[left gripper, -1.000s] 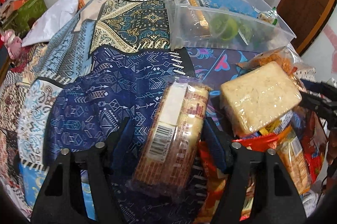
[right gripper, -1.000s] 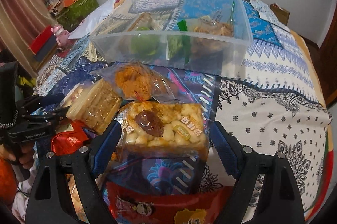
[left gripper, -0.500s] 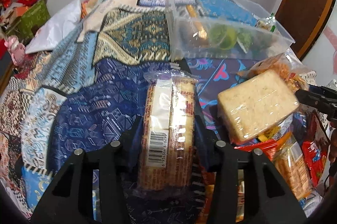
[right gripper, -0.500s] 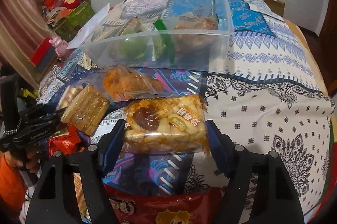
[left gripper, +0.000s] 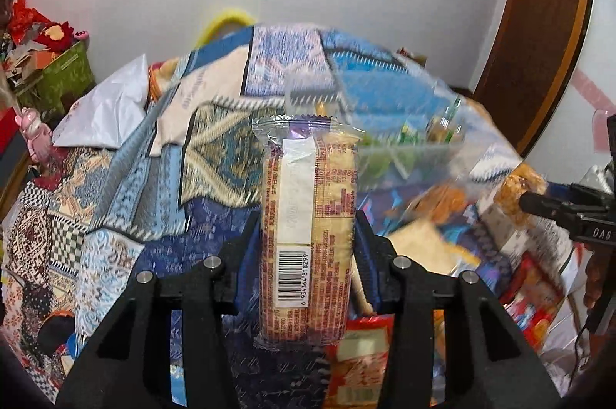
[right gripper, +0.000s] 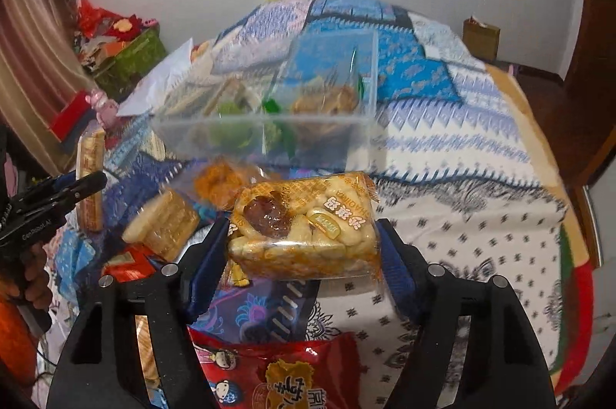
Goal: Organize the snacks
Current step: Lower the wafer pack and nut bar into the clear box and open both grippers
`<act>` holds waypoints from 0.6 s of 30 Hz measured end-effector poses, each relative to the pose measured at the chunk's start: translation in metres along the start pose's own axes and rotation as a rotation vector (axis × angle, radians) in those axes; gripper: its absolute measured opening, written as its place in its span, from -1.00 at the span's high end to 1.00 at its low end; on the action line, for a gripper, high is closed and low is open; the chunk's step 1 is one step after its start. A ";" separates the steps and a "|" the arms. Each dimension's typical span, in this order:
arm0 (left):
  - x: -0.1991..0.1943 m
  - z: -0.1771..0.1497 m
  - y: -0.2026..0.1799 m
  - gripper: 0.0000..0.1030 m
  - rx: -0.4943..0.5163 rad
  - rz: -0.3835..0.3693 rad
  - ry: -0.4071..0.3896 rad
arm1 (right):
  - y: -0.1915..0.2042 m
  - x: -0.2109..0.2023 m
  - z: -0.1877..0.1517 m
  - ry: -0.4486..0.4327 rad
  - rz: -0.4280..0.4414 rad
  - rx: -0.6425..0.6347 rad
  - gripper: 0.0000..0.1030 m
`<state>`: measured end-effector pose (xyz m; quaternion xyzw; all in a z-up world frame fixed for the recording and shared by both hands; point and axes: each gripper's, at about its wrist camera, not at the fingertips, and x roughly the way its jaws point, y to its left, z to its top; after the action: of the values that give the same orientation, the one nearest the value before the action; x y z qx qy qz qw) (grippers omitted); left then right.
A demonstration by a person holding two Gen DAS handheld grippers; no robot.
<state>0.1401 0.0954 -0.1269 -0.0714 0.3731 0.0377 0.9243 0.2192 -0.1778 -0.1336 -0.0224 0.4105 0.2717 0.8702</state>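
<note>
My left gripper (left gripper: 306,235) is shut on a long cracker pack (left gripper: 308,216) with a barcode label, held upright above the bed. It also shows at the left of the right wrist view (right gripper: 90,178). My right gripper (right gripper: 302,235) is shut on a clear-wrapped nut-candy block (right gripper: 304,224), lifted off the quilt. A clear plastic bin (right gripper: 269,128) with several snacks inside stands just beyond both grippers; in the left wrist view the bin (left gripper: 404,147) is right of the cracker pack.
Loose snacks lie on the patterned quilt (right gripper: 462,178): a wrapped cracker stack (right gripper: 161,224), an orange snack bag (right gripper: 219,178), a red packet (right gripper: 285,370). A green box (right gripper: 127,62) and clutter sit far left. A wooden door (left gripper: 539,43) is at right.
Both grippers have closed on their packs and lifted them off the bed. The views tilted up, showing the wall; the bin looks nearer.
</note>
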 end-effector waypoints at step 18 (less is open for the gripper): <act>0.011 0.086 -0.033 0.13 -0.006 -0.062 -0.142 | 0.016 -0.012 0.068 -0.181 0.038 -0.035 -0.38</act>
<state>0.2110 0.0765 -0.0701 -0.0826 0.3041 0.0152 0.9489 0.2533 -0.1520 -0.0765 -0.0054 0.3259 0.2961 0.8978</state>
